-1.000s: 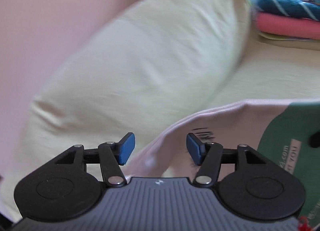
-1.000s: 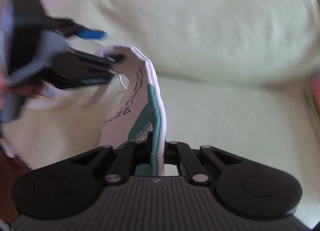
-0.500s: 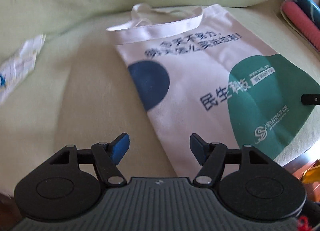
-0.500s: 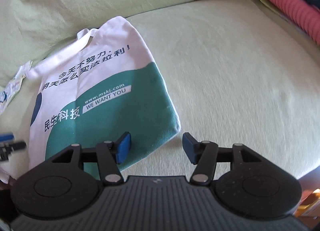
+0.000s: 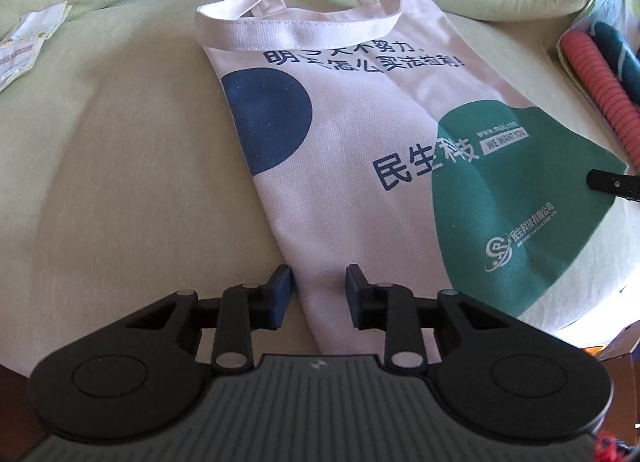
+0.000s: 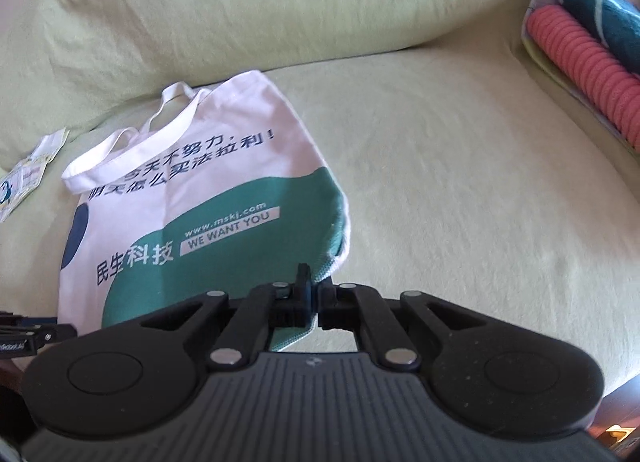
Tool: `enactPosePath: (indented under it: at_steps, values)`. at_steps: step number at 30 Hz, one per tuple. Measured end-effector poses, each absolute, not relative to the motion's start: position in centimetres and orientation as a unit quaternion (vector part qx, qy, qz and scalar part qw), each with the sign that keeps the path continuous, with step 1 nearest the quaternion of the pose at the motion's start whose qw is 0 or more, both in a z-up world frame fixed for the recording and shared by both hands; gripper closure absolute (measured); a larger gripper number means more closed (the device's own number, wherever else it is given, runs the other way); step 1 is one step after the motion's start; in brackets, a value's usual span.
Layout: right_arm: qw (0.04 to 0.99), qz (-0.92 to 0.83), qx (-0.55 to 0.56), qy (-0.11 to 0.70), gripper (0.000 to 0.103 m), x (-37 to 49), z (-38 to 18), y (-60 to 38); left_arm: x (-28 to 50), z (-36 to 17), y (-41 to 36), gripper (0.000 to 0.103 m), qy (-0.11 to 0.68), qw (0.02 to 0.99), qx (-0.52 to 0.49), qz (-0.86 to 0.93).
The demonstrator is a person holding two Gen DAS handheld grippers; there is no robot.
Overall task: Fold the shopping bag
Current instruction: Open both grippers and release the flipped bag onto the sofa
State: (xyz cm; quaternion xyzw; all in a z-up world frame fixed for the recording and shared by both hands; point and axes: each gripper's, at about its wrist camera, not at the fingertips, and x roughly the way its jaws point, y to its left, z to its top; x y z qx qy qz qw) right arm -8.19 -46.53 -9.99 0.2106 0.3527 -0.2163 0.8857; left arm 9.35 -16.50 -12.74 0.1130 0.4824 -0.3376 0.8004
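Lying flat on a pale green fabric sofa seat (image 6: pixel 460 189), the white canvas shopping bag (image 5: pixel 360 165) with a navy circle, a teal-green patch and dark printed lettering has its two white strap handles (image 5: pixel 296 21) pointing toward the plump green back cushion (image 6: pixel 260 5). Its bottom edge is nearest the cameras.

At the bag's near left corner, the left gripper (image 5: pixel 319 294), black with blue pads, has just been closing. Its jaws stand partly apart, with the white corner of the canvas between them. The left pad (image 5: pixel 282 286) sits just outside the bag's side edge and the right pad over the cloth; neither visibly presses on the fabric.

At the other bottom corner, the right gripper (image 6: pixel 311 294) has its jaws brought together, having just closed. The teal corner of the bag is pinched between them and bunches upward at the pinch. In the left wrist view, the tip of the right gripper shows as a dark bar over the bag's teal edge at far right.

A small printed paper packet (image 5: pixel 30 45) lies on the seat, left of the handles and apart from the bag. At the right end of the sofa, a ribbed pink roll (image 6: pixel 584 73) rests beside a dark teal patterned cloth (image 6: pixel 600 17).
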Motion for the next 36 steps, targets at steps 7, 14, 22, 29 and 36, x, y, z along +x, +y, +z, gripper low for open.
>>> enactPosePath:
  at_steps: [7, 14, 22, 29, 36]
  values:
    - [0.883, -0.217, 0.213, 0.358, 0.101, -8.4, -10.6, -46.0, 9.8, -12.9, -17.3, 0.068, 0.468, 0.811, 0.132, -0.326]
    - [0.869, -0.221, 0.208, 0.392, 0.101, -10.0, -12.9, -43.5, 10.9, -12.1, -17.9, 0.069, 0.454, 0.817, 0.155, -0.318]
    - [0.865, -0.208, 0.238, 0.39, 0.093, -11.4, -13.0, -43.7, 11.4, -7.3, -18.9, 0.067, 0.408, 0.828, 0.178, -0.341]
    - [0.862, -0.243, 0.256, 0.364, 0.056, -11.6, -12.6, -46.0, 14.8, -10.0, -26.3, 0.062, 0.415, 0.789, 0.246, -0.38]
    - [0.87, -0.233, 0.229, 0.37, 0.056, -11.6, -12.7, -48.9, 20.0, -10.5, -29.9, 0.062, 0.389, 0.799, 0.26, -0.379]
